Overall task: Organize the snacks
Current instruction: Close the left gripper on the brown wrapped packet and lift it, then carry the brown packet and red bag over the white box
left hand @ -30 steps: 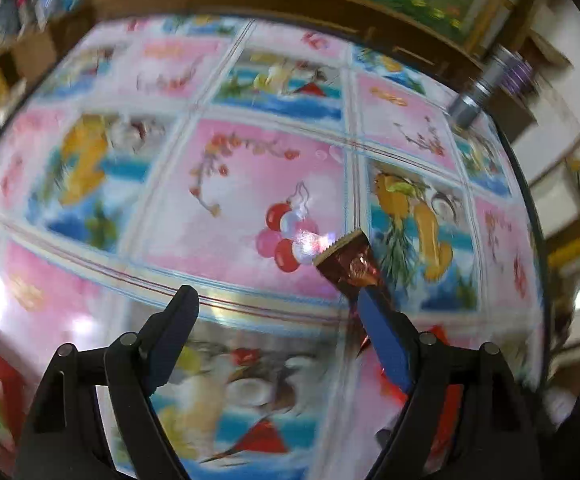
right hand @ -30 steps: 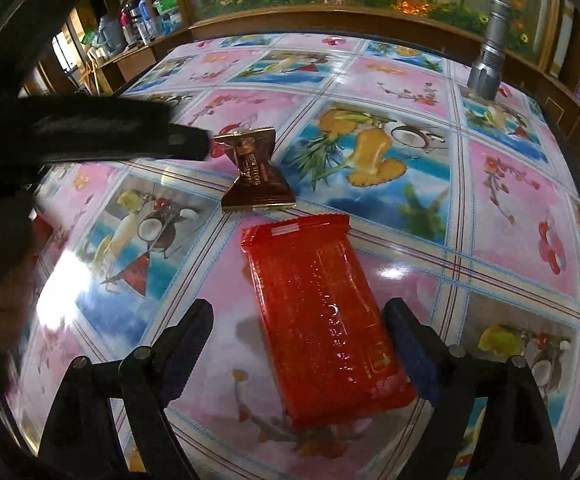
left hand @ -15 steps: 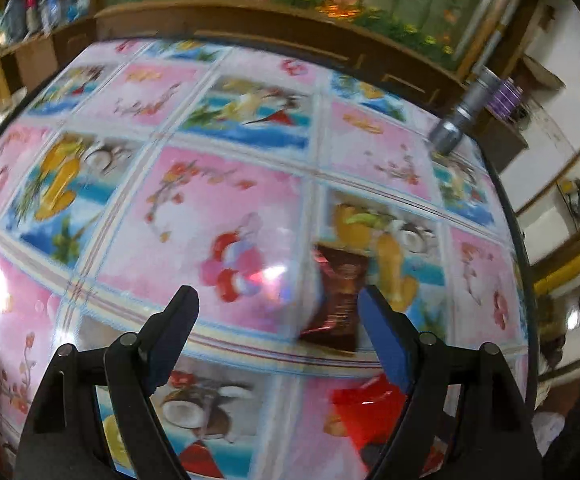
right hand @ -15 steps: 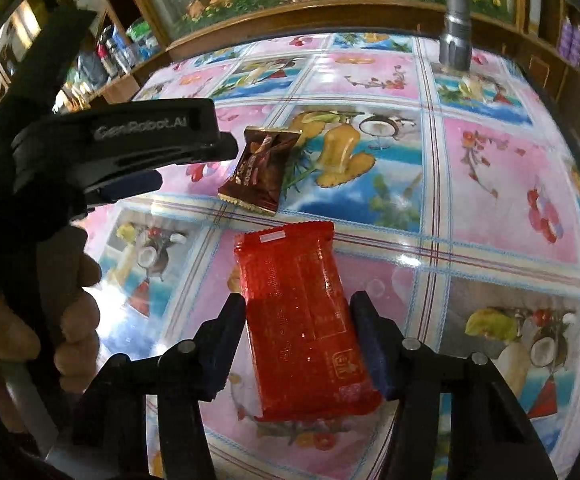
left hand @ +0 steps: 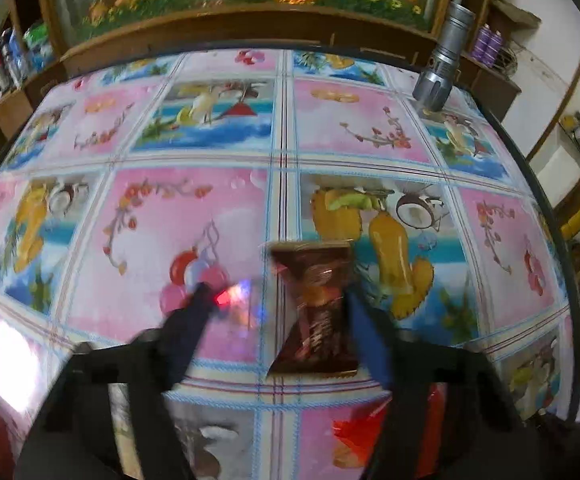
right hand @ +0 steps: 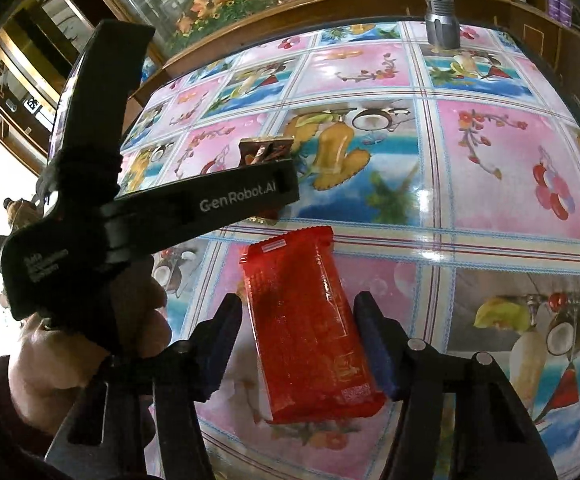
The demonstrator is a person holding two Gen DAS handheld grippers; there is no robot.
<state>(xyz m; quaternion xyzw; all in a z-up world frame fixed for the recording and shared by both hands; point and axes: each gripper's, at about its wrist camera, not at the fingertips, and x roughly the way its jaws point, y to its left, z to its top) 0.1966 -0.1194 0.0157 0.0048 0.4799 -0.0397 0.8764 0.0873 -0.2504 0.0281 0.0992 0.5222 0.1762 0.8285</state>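
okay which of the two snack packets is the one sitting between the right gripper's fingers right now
The long red packet, lying between the right gripper's open fingers. The smaller brown packet lies farther out, by the left gripper.

Clearance and obstructions on the table top

Open cloth [left hand: 194, 216] across far and left squares, passable. Brown wrapper [left hand: 314, 308] lying flat between the left gripper [left hand: 278, 300] fingers, close beside the right-hand one, wide gap on the other side. Red packet [right hand: 306, 328] filling the gap of the right gripper [right hand: 298, 312], fingers just beside its edges. Left gripper's body crossing above the near-left area. Metal torch [right hand: 440, 8] upright at far right edge.
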